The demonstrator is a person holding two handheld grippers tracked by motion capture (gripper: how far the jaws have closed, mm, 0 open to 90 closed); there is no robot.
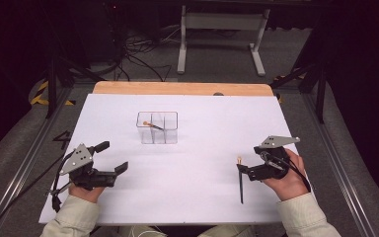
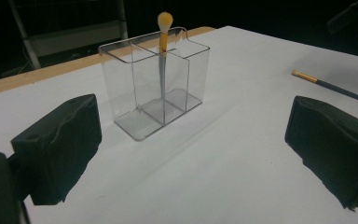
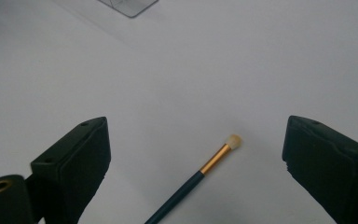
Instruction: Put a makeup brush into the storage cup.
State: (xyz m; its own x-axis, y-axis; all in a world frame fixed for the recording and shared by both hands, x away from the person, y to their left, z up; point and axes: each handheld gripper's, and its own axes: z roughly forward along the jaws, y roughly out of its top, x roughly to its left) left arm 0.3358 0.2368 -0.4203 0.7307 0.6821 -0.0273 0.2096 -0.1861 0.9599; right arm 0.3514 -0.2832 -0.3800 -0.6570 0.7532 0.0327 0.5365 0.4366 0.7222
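Straddling a dark brush (image 3: 200,175) lying lengthwise near the bench's right edge, the right gripper (image 1: 250,170) spreads empty fingers wide; left gripper (image 1: 109,159) likewise.

A dim room: grey floor (image 1: 217,69), tangled cables (image 1: 138,54), a white metal frame (image 1: 222,29) beyond.

Clear organizer (image 1: 157,127); dark-handled, gold-ferruled brush (image 1: 240,180); white table (image 1: 202,143).

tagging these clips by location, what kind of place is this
Probably a lab or recording studio: a white-topped table set in a dark room, loose cables on the grey floor, and hazard tape at the side.
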